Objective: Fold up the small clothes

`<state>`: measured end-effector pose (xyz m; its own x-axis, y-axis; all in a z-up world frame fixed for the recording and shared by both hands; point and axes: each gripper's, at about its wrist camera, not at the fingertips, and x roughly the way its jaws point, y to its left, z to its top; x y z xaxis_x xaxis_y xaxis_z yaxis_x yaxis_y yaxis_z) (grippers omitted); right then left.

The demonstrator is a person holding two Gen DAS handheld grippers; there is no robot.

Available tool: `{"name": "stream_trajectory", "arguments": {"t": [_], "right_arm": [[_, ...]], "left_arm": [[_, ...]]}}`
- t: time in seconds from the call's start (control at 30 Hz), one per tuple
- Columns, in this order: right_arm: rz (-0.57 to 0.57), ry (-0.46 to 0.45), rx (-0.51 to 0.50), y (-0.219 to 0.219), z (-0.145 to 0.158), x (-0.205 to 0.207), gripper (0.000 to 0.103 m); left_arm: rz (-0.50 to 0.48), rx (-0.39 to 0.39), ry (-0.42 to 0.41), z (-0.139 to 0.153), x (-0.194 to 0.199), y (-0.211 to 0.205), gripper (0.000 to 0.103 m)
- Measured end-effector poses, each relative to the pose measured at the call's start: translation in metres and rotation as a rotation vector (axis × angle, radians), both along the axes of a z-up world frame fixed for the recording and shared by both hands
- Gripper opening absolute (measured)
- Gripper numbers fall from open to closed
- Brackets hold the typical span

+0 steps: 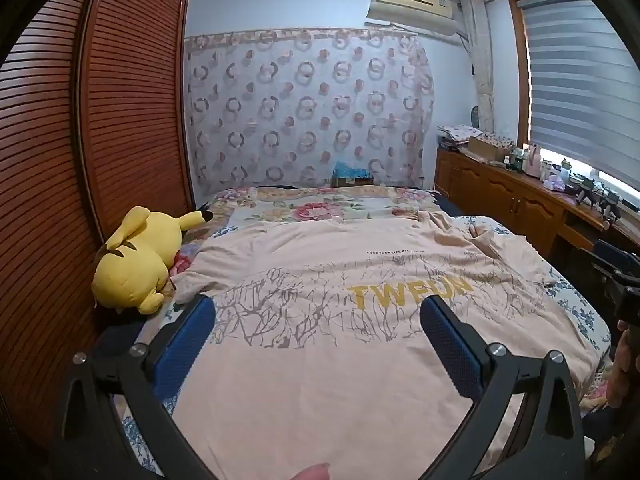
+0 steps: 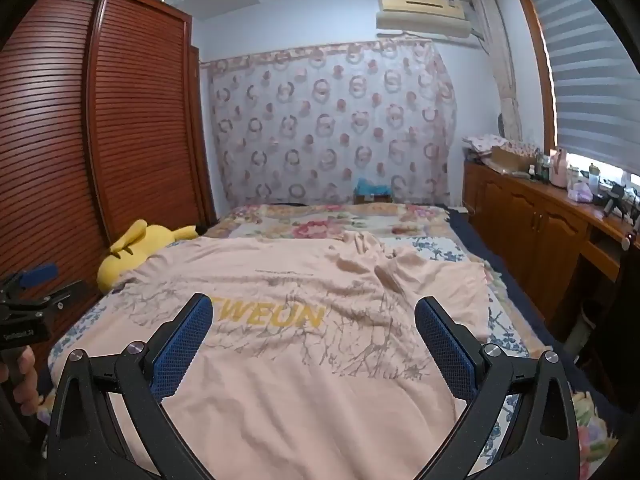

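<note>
A pale peach T-shirt point(image 1: 320, 352) with yellow letters and a grey branch print lies spread flat on the bed; it also shows in the right wrist view point(image 2: 312, 360), with its far right part rumpled. My left gripper point(image 1: 318, 312) is open and empty, held above the shirt's near left half. My right gripper point(image 2: 314, 312) is open and empty, above the shirt's near right half. The left gripper also shows at the left edge of the right wrist view point(image 2: 30, 292), and the right gripper at the right edge of the left wrist view point(image 1: 624, 280).
The bed point(image 1: 332, 204) has a floral cover. A yellow plush toy point(image 1: 136, 256) lies at its left edge by a louvred wooden wardrobe point(image 1: 80, 160). A wooden cabinet point(image 1: 512, 196) with bottles and clutter runs along the right under the window.
</note>
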<state>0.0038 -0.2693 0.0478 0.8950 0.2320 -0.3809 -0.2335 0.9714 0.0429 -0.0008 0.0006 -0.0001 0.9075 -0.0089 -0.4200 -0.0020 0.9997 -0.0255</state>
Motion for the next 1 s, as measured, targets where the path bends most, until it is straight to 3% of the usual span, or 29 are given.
{"name": "stream_trajectory", "arguments": {"t": [1.0], "right_arm": [[0.004, -0.002, -0.011, 0.005, 0.001, -0.001, 0.103]], "left_arm": [[-0.002, 0.009, 0.000, 0.008, -0.004, 0.000, 0.103]]}}
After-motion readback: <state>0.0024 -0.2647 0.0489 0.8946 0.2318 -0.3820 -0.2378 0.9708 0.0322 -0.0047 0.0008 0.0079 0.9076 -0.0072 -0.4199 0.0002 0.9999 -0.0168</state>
